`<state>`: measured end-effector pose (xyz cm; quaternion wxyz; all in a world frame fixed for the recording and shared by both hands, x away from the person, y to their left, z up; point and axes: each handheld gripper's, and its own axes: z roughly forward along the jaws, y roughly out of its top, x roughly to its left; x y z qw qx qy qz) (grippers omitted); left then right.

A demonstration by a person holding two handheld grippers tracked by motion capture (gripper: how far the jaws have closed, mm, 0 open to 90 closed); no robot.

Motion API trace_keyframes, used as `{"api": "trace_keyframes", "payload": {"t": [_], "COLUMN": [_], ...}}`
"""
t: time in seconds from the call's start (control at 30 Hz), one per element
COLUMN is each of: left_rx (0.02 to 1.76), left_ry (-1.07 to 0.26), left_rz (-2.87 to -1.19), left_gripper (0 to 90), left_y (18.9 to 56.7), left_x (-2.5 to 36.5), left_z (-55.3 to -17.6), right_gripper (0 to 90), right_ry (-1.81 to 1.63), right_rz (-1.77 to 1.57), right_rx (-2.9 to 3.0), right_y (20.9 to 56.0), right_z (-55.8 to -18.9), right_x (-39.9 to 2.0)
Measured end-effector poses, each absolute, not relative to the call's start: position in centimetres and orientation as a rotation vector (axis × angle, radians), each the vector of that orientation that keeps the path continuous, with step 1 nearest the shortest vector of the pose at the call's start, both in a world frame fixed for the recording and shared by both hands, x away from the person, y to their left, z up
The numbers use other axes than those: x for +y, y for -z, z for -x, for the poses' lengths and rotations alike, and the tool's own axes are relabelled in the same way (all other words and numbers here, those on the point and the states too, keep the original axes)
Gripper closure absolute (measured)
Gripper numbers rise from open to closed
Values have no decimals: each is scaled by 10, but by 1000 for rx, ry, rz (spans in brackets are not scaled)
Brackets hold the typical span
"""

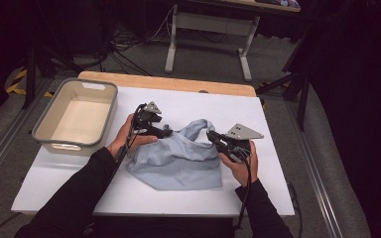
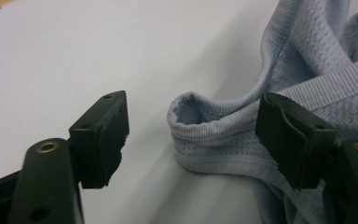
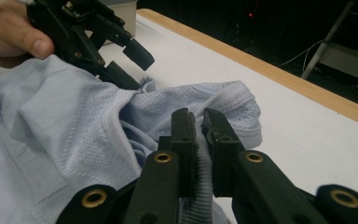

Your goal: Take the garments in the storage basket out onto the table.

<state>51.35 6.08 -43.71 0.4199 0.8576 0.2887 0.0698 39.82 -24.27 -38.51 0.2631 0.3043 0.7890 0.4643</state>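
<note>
A light blue mesh garment (image 1: 178, 161) lies crumpled on the white tabletop (image 1: 54, 183), with its ribbed neck edge (image 1: 198, 126) lifted. My right gripper (image 1: 211, 135) is shut on that ribbed edge, which is pinched between its jaws (image 3: 199, 123). My left gripper (image 1: 167, 132) is at the garment's left shoulder, jaws open. In the left gripper view a folded loop of ribbed hem (image 2: 200, 126) lies between the jaws (image 2: 193, 133), and the pads are not pressing on it. The right gripper view shows the left gripper (image 3: 130, 64) and the hand holding it above the cloth (image 3: 65, 126).
A grey-rimmed beige bin (image 1: 69, 147) stands empty at the table's left edge. A wooden strip (image 1: 168, 82) runs along the far edge of the table. Beyond it is another table's metal frame (image 1: 243, 54) and cables on the floor.
</note>
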Motion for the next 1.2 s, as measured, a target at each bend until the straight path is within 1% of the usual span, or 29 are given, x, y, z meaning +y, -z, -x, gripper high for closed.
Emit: {"api": "trace_keyframes", "payload": {"t": [0.13,0.17,0.23,0.3,0.33,0.4,0.47,0.53,0.6,0.7,0.87,0.93,0.97,1.03,1.07,1.1,1.13,1.17,1.2], "left_rx": [759,773,808,850,872,871,851,841,836,821,784,733,705,669,658,660,660,643,633], "left_ry": [-165,-166,-195,-171,-184,-216,-222,-234,-240,-189,-206,-210,-187,-190,-186,-177,-177,-167,-151], "left_rz": [-2159,-2156,-2137,-2095,-2087,-2117,-2160,-2174,-2216,-2226,-2265,-2294,-2312,-2341,-2340,-2340,-2340,-2344,-2343], "left_gripper": [415,424,418,385,367,351,321,309,307,337,340,428,426,427,457,469,510,575,575], "left_y": [445,445,444,441,441,442,446,448,454,459,458,456,455,454,454,453,453,453,453], "left_x": [62,63,66,71,72,71,66,63,57,54,50,47,46,43,43,43,43,43,43], "left_z": [-519,-520,-524,-530,-533,-537,-539,-540,-542,-545,-544,-541,-540,-539,-539,-539,-539,-538,-538], "right_gripper": [830,830,829,829,830,829,829,829,829,829,827,825,824,825,825,826,826,826,826], "right_ry": [-1260,-1258,-1258,-1257,-1258,-1257,-1258,-1257,-1258,-1257,-1245,-1240,-1245,-1248,-1244,-1245,-1243,-1240,-1240], "right_rz": [-823,-822,-821,-819,-819,-818,-815,-815,-813,-813,-809,-807,-810,-813,-817,-819,-819,-817,-817], "right_rx": [2154,2156,2158,2160,2162,2165,2169,2171,2176,2180,2190,2198,2202,2206,2206,2204,2200,2194,2194], "right_y": [387,387,387,387,387,388,388,388,389,389,391,392,392,392,393,393,392,392,392], "right_z": [-399,-399,-399,-399,-399,-399,-399,-399,-399,-399,-400,-400,-400,-400,-401,-401,-401,-401,-401], "right_x": [-242,-241,-241,-241,-240,-240,-239,-239,-238,-238,-237,-236,-236,-235,-236,-236,-236,-236,-236]}}
